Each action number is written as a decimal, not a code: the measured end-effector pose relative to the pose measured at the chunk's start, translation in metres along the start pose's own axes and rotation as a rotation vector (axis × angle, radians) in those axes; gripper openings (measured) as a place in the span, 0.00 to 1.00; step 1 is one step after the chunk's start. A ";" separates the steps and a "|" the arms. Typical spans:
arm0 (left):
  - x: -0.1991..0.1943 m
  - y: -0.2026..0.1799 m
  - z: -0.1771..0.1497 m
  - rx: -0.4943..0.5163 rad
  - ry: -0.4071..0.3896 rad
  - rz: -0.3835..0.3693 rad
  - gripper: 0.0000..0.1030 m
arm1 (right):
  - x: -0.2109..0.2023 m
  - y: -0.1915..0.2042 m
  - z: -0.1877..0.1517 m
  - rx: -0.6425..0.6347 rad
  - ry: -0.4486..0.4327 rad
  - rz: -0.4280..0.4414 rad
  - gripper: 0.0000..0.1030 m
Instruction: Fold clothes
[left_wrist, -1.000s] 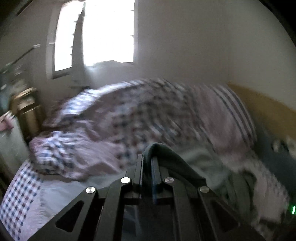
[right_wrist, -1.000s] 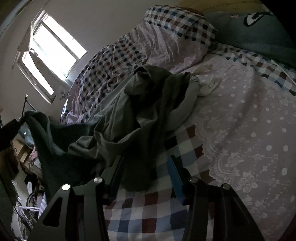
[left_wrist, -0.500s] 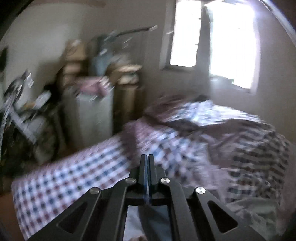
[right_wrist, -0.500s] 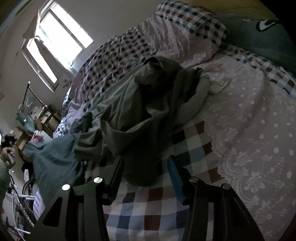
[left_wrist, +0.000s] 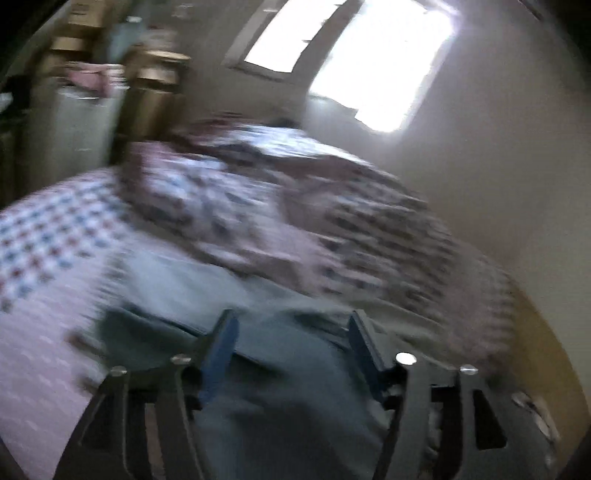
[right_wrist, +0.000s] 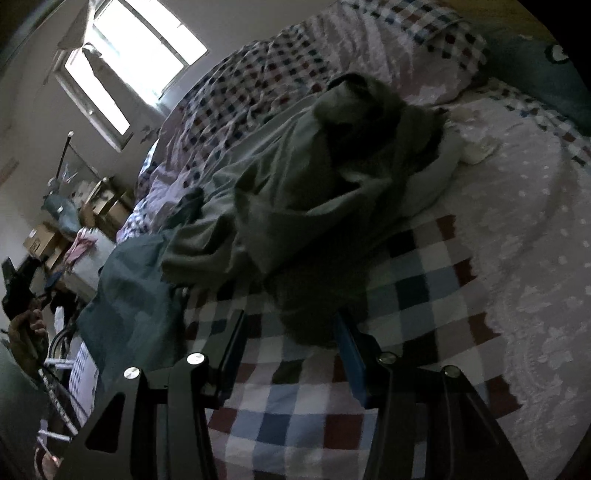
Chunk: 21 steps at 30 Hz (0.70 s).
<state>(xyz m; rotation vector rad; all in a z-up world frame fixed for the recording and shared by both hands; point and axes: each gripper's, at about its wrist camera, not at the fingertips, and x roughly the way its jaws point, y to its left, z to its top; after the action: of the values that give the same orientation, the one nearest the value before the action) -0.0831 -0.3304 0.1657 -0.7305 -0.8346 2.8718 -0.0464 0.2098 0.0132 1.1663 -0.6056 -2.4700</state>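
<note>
Soft, light teal garment (left_wrist: 280, 373) lay crumpled on the bed (right_wrist: 517, 240) beside an olive one (right_wrist: 295, 192), best pinched at a hem edge; left tongs (left_wrist: 291, 332) opening over it, right tongs (right_wrist: 291, 332) half-spread, empty.

Left wrist view: low over the bed (left_wrist: 44, 236), facing the window (left_wrist: 380, 62) (blurred). Right wrist view: close above the bed (right_wrist: 517, 221), angled down. Shared: window (right_wrist: 140, 55), teal garment (left_wrist: 280, 398) (right_wrist: 129, 295).
</note>
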 end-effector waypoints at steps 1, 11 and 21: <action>-0.003 -0.017 -0.015 0.002 0.014 -0.074 0.82 | 0.002 0.004 -0.001 -0.014 0.013 0.005 0.51; -0.073 -0.180 -0.100 0.107 0.151 -0.548 0.82 | 0.003 0.038 -0.012 -0.157 0.064 0.084 0.51; -0.138 -0.243 -0.128 0.302 -0.012 -0.517 0.87 | 0.017 0.069 -0.027 -0.225 0.157 0.181 0.51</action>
<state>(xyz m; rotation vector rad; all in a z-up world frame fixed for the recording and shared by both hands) 0.0811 -0.0869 0.2560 -0.3912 -0.4797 2.4525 -0.0266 0.1372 0.0220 1.1483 -0.3606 -2.2051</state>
